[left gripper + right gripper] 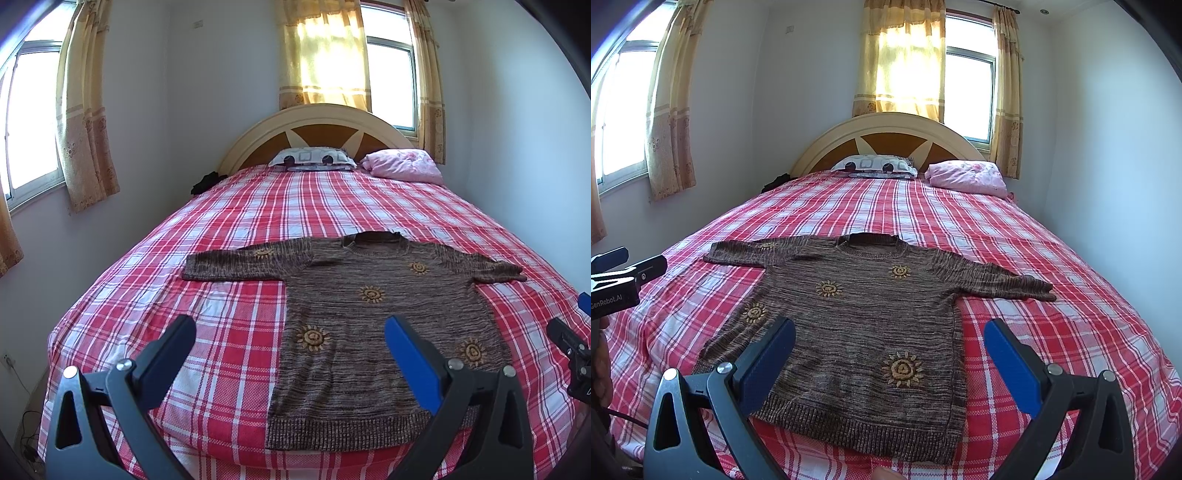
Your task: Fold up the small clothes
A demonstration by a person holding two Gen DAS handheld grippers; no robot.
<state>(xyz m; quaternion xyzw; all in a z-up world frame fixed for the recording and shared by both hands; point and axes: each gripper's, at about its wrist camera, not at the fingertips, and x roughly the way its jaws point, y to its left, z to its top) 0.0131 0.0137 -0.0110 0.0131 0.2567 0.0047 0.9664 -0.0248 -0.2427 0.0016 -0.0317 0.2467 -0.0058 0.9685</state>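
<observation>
A brown knitted sweater (354, 314) with yellow sun patterns lies flat on the bed, face up, both sleeves spread out, collar away from me, hem near the foot edge. It also shows in the right wrist view (864, 332). My left gripper (290, 332) is open and empty, held above the sweater's lower left side. My right gripper (890, 336) is open and empty, held above the sweater's lower part. The right gripper shows at the right edge of the left wrist view (572, 343); the left gripper shows at the left edge of the right wrist view (624, 277).
The bed has a red and white checked sheet (240, 229). A patterned pillow (314, 158) and a pink bundle (402, 166) lie by the headboard (314, 122). A dark item (207, 182) sits at the bed's far left edge. Walls and curtained windows surround the bed.
</observation>
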